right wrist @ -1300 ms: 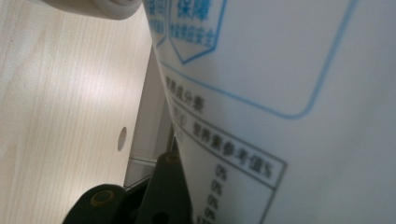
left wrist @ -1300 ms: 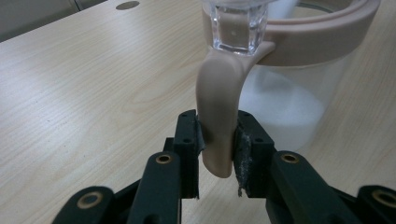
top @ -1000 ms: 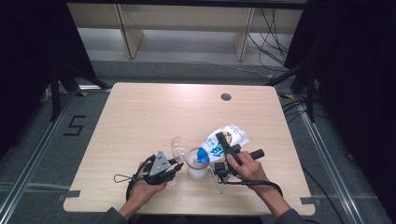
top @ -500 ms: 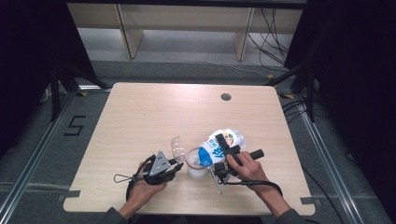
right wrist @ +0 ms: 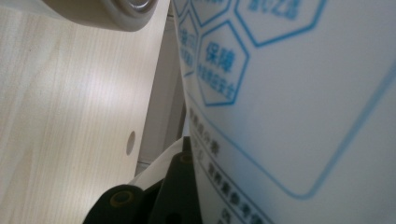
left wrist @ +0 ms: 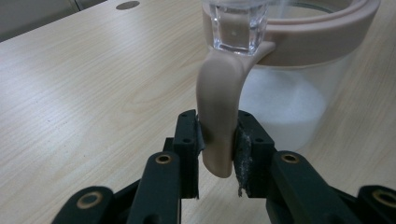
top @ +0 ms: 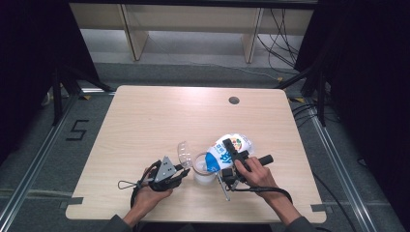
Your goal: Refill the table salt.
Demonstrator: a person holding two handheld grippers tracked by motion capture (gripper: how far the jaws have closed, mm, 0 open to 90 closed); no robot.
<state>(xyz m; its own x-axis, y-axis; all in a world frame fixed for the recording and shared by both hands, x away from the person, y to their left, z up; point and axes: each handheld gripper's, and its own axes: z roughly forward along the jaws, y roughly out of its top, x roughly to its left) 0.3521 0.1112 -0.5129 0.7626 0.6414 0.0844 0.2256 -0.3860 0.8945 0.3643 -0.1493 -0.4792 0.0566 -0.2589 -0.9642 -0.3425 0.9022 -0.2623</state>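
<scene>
A clear jar (top: pixel 203 170) with a beige rim stands near the table's front edge and holds white powder (left wrist: pixel 285 105). Its clear lid (top: pixel 183 151) is flipped open to the left. My left gripper (top: pixel 180 172) is shut on the jar's beige handle (left wrist: pixel 218 116), both pads pressing it. My right gripper (top: pixel 231 153) is shut on a white and blue bag (top: pixel 227 149), tilted with its low end over the jar's mouth. In the right gripper view the bag (right wrist: pixel 299 93) is very close, with blue print, and the jar's rim (right wrist: pixel 116 11) is at the top left.
The light wooden table (top: pixel 159 121) has a round cable hole (top: pixel 234 100) at the back right. Cables trail from both grippers near the front edge. Shelving and loose cables lie on the floor beyond the table.
</scene>
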